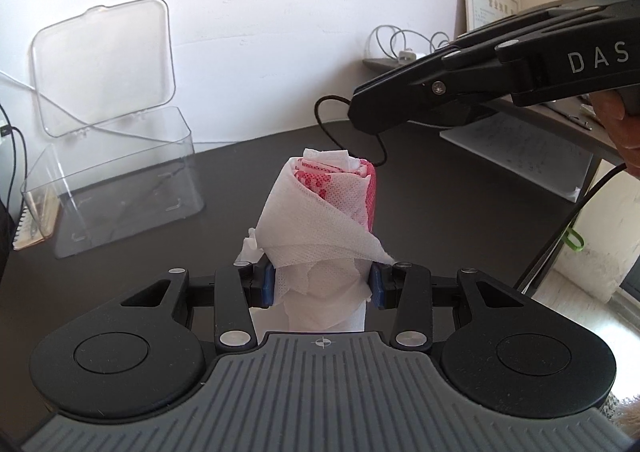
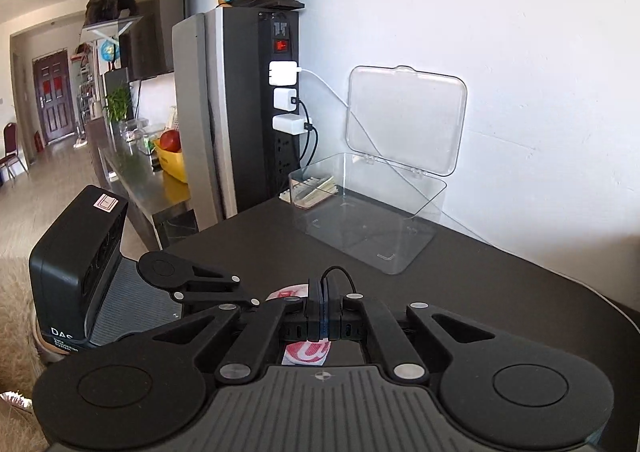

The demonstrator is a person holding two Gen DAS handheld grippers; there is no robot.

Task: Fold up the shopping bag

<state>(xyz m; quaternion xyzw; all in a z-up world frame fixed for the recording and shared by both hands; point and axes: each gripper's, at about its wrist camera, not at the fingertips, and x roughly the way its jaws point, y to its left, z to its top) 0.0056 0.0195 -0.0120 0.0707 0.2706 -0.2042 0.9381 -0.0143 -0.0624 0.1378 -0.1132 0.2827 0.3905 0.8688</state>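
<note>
The shopping bag [image 1: 320,204] is a tight white-and-red roll that stands upright above the dark table [image 1: 160,272]. My left gripper [image 1: 322,284] is shut on the roll's lower part, its blue pads pressing both sides. My right gripper [image 1: 354,112] comes in from the upper right, just above and to the right of the roll's top. It is shut on a thin black cord [image 1: 324,124] that loops down to the roll. In the right wrist view my right gripper [image 2: 320,304] has its pads together, the cord [image 2: 340,270] arches out of them, and the bag [image 2: 306,354] shows beneath.
A clear plastic box [image 1: 112,188] [image 2: 368,212] with its lid up stands at the table's far side by the wall, with a notebook [image 1: 28,228] behind it. A power strip with chargers [image 2: 284,92] hangs beside it. A shelf with papers [image 1: 520,144] is at right.
</note>
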